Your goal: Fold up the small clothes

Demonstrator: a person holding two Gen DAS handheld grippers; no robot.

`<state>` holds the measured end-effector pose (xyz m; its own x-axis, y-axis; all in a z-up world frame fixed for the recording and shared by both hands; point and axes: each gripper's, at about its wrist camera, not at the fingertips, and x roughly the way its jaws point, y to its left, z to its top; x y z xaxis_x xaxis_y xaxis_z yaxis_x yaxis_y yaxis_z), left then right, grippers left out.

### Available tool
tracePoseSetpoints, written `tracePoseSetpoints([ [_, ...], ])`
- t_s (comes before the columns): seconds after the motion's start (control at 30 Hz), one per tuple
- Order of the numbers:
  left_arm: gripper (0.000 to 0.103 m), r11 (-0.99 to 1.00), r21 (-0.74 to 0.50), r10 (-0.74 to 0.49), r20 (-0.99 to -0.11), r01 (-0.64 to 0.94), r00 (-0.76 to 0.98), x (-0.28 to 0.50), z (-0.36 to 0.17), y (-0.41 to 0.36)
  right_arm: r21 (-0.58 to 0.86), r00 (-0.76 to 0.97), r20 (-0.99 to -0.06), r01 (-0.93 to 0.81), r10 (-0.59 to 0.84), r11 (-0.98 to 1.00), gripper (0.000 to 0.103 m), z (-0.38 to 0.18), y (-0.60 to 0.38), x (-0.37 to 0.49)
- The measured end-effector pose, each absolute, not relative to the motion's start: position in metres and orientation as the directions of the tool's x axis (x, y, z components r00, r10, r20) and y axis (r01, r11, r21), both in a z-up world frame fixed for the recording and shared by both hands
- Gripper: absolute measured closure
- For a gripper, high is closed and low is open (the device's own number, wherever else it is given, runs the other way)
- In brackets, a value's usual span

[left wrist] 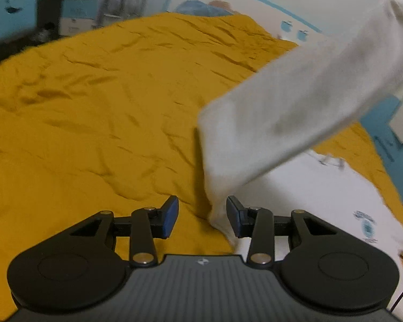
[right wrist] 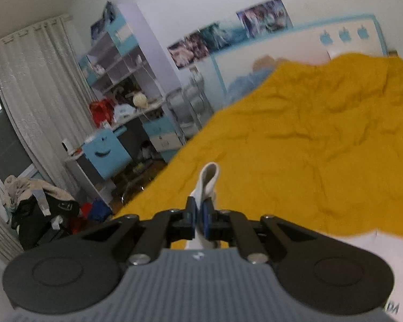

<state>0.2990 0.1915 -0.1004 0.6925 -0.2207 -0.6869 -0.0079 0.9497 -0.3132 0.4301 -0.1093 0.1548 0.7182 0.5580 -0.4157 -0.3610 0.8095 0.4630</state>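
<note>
**White sock lifted over a mustard bedspread**

Nearest us, our right gripper (right wrist: 198, 221) has its two blue-padded fingers pinched almost together on the white sock (right wrist: 207, 181), a small loop of fabric standing up just past the tips. Our left gripper (left wrist: 202, 216) holds its fingers wide apart with nothing between them; the sock's (left wrist: 295, 112) lower end hangs beside its right finger, and we cannot tell whether they touch. The sock stretches up and away above the bedspread (left wrist: 94, 107), blurred, its top cut off by the frame edge. One white garment (left wrist: 322, 201) lies flat on the bedspread beneath the sock, partly hidden by the gripper body, its small print unreadable. Beyond the bedspread we count three blue apple shapes on the headboard (right wrist: 295, 51).
</note>
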Motion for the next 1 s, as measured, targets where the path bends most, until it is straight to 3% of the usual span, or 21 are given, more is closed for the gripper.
tracePoseSetpoints([
  [0.07,0.034,0.94,-0.339,-0.277,-0.683,0.042,0.676,0.3,-0.107,0.183,0.448,0.726,-0.414,-0.363,0.549,0.817,0.103,0.172,-0.11,0.431],
  [0.1,0.031,0.935,-0.349,-0.3,-0.684,0.063,0.665,0.301,-0.111,0.179,0.433,0.73,-0.414,-0.368,0.544,0.823,0.103,0.178,-0.11,0.432],
  [0.3,0.031,0.936,-0.331,-0.335,-0.733,0.12,0.592,0.321,-0.138,0.149,0.433,0.744,-0.398,-0.364,0.537,0.825,0.103,0.202,-0.129,0.43],
  [0.43,0.037,0.953,-0.288,-0.287,-0.774,0.091,0.564,0.339,-0.155,0.135,0.438,0.764,-0.366,-0.363,0.532,0.822,0.103,0.214,-0.151,0.427],
  [0.6,0.055,0.957,-0.288,-0.254,-0.777,0.032,0.575,0.345,-0.165,0.136,0.429,0.805,-0.357,-0.31,0.474,0.849,0.103,0.208,-0.202,0.416],
  [0.77,0.056,0.961,-0.274,-0.243,-0.782,0.032,0.574,0.343,-0.17,0.138,0.474,0.828,-0.408,-0.169,0.385,0.864,0.103,0.151,-0.289,0.401],
  [1.0,0.057,0.97,-0.24,-0.217,-0.796,0.034,0.566,0.345,-0.17,0.132,0.531,0.709,-0.629,0.093,0.319,0.842,0.103,-0.035,-0.382,0.392],
])
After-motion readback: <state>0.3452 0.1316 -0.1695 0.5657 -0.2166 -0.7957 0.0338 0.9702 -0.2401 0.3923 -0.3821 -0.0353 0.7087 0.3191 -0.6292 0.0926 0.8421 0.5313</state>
